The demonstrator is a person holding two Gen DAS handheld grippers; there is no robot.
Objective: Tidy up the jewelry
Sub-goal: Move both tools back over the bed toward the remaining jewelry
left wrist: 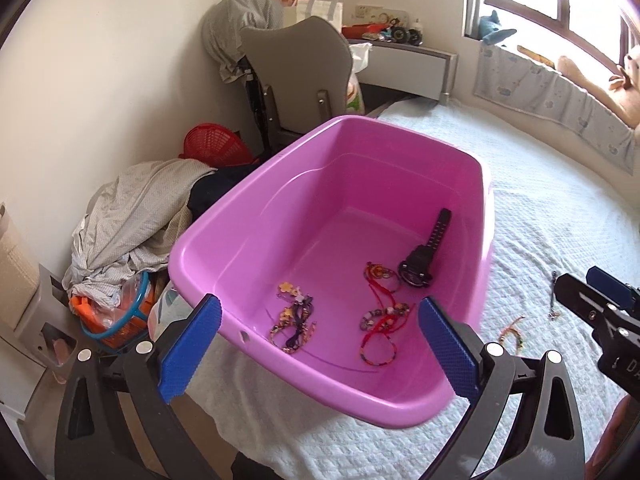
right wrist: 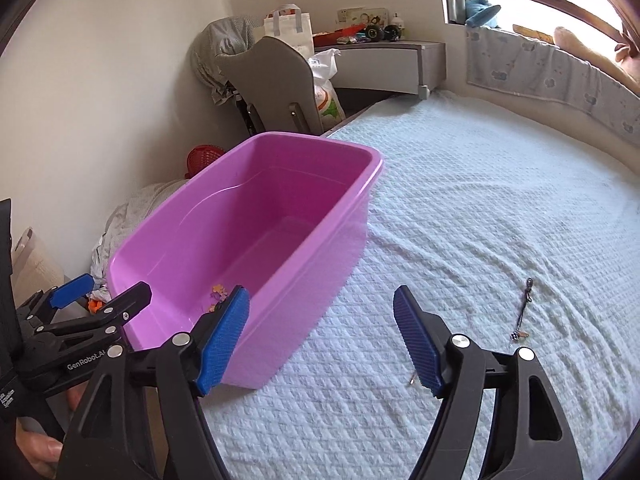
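A pink plastic tub sits on the white bedspread; it also shows in the right wrist view. Inside lie a black watch, red cord bracelets and a purple flower-charm bracelet. My left gripper is open and empty, just above the tub's near rim. My right gripper is open and empty over the bed, right of the tub. A dark chain lies on the bed; it shows in the left wrist view too. A small yellow bracelet lies near it, mostly hidden behind my right finger.
A grey chair stands behind the tub. A red basket, a heap of clothes and an orange-blue basket sit on the floor at the left. A desk with clutter and a window lie beyond the bed.
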